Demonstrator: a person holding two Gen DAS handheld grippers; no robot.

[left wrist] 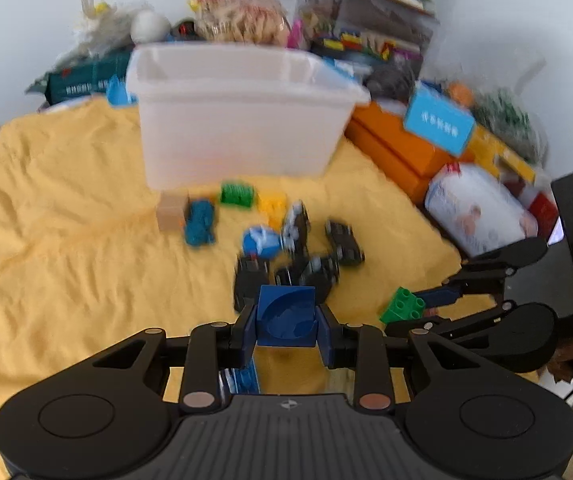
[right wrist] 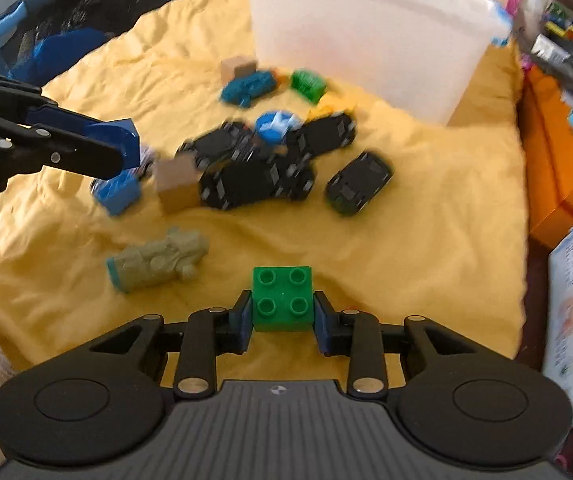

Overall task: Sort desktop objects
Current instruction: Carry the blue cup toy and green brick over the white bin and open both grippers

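over the yellow cloth (left wrist: 66, 240), on the left side, the left gripper (left wrist: 286, 320) is clamped on a dark blue block (left wrist: 286, 316), its pads pressed to both sides and the piece lifted clear of the heap. ahead of it lie the black toy cars (left wrist: 310, 256) in a pile, with a tan cube (left wrist: 172, 210) and a teal toy just beyond, near the foot of the translucent bin (left wrist: 238, 120).

to the right, the right gripper (right wrist: 283, 312) has a green stud brick (right wrist: 282, 298) between its jaws, pads at either flank; it looks gripped, though whether firmly i can't say. a grey-green figure (right wrist: 158, 258) lies on the cloth just left of it.

i'd judge both hands are mid-pickup, each with one piece in hand. the next move calls for carrying them up and forward over the bin's rim, clearing the cars, then letting go inside.
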